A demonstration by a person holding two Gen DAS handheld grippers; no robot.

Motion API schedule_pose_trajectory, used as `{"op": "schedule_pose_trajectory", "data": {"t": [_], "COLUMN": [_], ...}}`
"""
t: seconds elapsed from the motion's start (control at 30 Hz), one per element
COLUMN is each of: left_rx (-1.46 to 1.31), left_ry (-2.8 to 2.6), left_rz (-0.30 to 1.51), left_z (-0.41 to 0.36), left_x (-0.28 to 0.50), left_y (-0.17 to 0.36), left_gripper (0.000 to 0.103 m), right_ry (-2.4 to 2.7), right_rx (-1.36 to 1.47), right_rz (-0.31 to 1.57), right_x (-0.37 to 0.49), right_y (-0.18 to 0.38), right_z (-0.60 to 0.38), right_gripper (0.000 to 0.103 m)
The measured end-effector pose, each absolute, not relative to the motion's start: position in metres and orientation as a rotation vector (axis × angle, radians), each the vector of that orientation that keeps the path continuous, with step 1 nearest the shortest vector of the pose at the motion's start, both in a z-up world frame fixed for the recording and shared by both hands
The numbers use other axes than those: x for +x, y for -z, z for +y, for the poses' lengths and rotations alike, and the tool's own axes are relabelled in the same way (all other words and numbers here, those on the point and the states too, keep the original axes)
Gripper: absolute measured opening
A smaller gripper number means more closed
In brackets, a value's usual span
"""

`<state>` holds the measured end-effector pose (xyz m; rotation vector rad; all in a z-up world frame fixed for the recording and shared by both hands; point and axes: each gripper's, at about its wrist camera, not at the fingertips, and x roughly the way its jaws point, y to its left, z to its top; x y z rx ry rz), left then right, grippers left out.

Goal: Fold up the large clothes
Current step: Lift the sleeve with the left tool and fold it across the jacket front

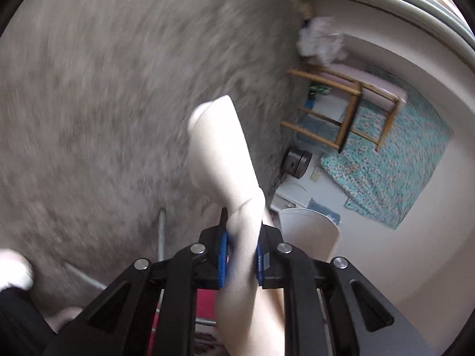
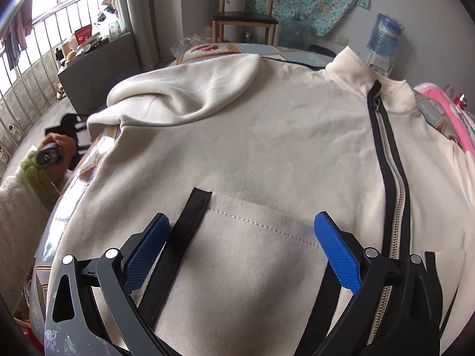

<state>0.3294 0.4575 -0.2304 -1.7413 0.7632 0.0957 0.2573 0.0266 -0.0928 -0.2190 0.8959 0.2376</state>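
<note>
1. Folding stands at an early stage, by my reading: one cream fleece zip-front jacket (image 2: 243,136) lies front-up and spread across the patterned table (image 2: 207,52), its body not yet folded.
2. Sleeves, counted where visible: one, a cream fleece sleeve (image 2: 184,89), lies bent over the jacket's upper left shoulder area. The sleeve on the other side is not visible.
3. Left gripper (image 1: 242,258): tongs pressed together on a strip of cream fabric (image 1: 219,154), held up above the blurred grey floor (image 1: 104,103); which part of the garment it is cannot be told.
4. Right gripper (image 2: 242,252): tongs wide apart, hovering over the jacket's lower front by one black pocket strip (image 2: 181,243), gripping nothing.
5. Zips: one black-taped metal zip (image 2: 392,184), closed to the collar.
6. Remaining, as judged: lay the held strip down, fold any other sleeve, fold the body.
7. Surroundings: one wooden chair (image 2: 243,14); one blue water bottle (image 2: 384,38).
</note>
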Motion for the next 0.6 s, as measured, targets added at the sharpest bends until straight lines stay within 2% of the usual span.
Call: {"op": "schedule_pose_trajectory", "data": {"t": [0.17,0.33,0.4,0.47,0.6], "left_rx": [-1.253,-0.778,-0.617,-0.502,-0.334], "left_ry": [-0.065,0.108,0.209,0.274,0.369], "left_rz": [0.63,0.535,0.532,0.54,0.648], "left_z": [0.452,0.35,0.286,0.232,0.121], "left_x": [0.311,0.298,0.294,0.289,0.283], "left_y": [0.055,-0.1,-0.138,-0.152,-0.127], "left_gripper": [0.013,0.013,0.014,0.014,0.014], "right_ry": [-0.237,-0.258,-0.234,-0.199,-0.119], "right_rx": [-0.145,-0.097,-0.074,-0.034,0.042], "right_rz": [0.897,0.799,0.756,0.732,0.727], "right_x": [0.258,0.224,0.205,0.19,0.165], "right_y": [0.083,0.041,0.026,0.016,0.011], "right_z": [0.017,0.005,-0.009,-0.026,-0.066], "right_gripper": [0.093,0.091,0.091,0.092,0.092]}}
